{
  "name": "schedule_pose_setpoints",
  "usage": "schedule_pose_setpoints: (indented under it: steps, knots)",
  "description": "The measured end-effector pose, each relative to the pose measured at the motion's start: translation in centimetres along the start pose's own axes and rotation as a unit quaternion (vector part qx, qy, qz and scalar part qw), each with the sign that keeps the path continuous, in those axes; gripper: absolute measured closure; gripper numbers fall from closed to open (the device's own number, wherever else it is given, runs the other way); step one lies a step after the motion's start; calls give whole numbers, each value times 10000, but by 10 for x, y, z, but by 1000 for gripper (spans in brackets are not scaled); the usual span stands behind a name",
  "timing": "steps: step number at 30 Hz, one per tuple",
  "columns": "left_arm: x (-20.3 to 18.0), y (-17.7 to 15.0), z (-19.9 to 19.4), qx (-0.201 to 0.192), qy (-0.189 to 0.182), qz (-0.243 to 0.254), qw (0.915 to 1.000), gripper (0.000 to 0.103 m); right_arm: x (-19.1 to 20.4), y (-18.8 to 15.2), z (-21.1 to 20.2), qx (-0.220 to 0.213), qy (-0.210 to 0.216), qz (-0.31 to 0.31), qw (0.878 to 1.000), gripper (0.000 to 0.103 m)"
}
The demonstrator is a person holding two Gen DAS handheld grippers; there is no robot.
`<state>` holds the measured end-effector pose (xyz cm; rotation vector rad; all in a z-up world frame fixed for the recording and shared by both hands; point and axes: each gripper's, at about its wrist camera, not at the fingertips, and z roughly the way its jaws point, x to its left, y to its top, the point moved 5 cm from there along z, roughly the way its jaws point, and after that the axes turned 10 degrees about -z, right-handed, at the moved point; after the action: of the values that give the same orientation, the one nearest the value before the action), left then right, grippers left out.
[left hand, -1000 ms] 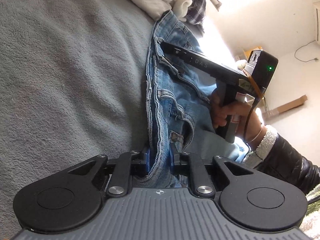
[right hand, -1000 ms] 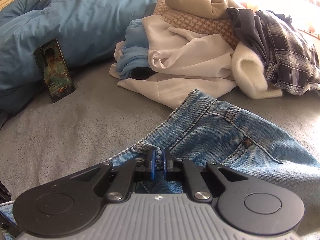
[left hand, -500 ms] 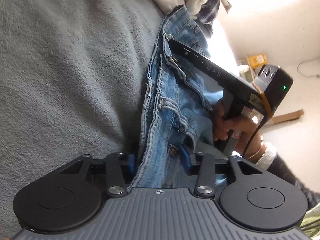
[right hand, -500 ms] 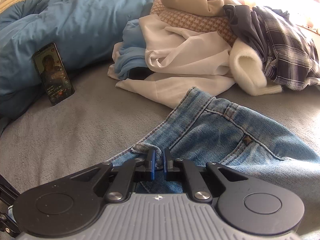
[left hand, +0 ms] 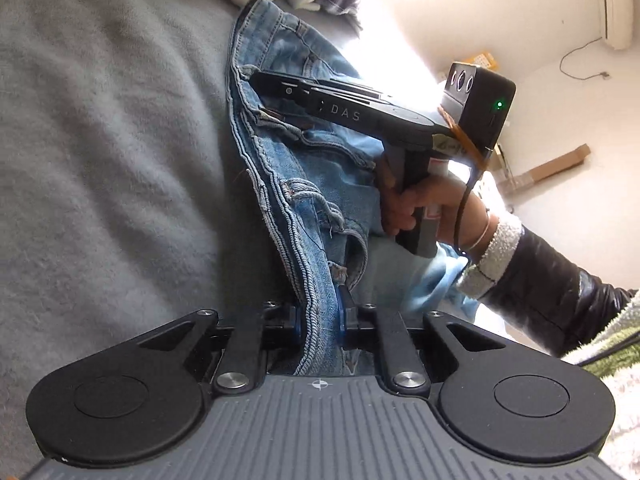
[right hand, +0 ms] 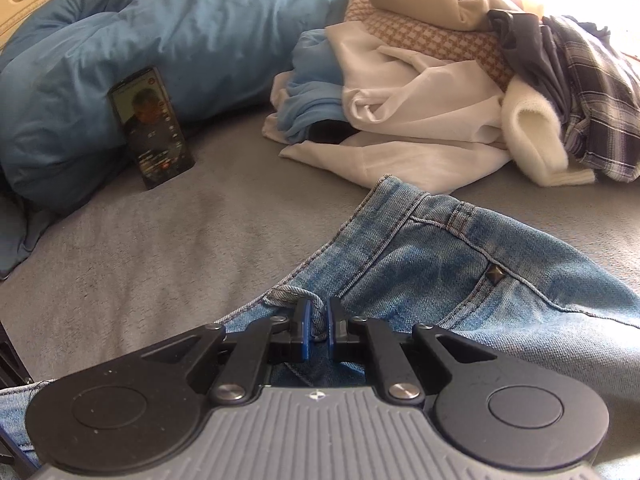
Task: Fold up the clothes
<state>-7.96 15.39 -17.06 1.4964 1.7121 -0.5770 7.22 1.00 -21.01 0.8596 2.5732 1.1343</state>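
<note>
Both grippers clamped on the jeans' waistband, garment flat on the grey blanket.

Your left gripper [left hand: 319,318], jaws just closing, pinches the jeans [left hand: 304,184] at the near hem; your right gripper [right hand: 316,322] holds a belt loop farther along. The waistband runs straight between them, away from your left hand.

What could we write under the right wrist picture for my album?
Right gripper pinching the jeans on a grey blanket, unfolded clothes pile waiting behind.
</note>
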Motion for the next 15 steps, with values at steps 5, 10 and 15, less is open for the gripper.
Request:
schedule_pose_setpoints:
  steps: [5,10,15]
  knots:
    - [29,-6,12,82,380,-529,9978,87,7,1,4,54,21,-226,9997,93]
    - [29,-4,16,103,511,-389,9979,84,-4,17,-13,430,428,-543,9967,43]
    - [35,-4,16,95,443,-496,9977,83,-30,50,-45,-189,534,-804,9952,17]
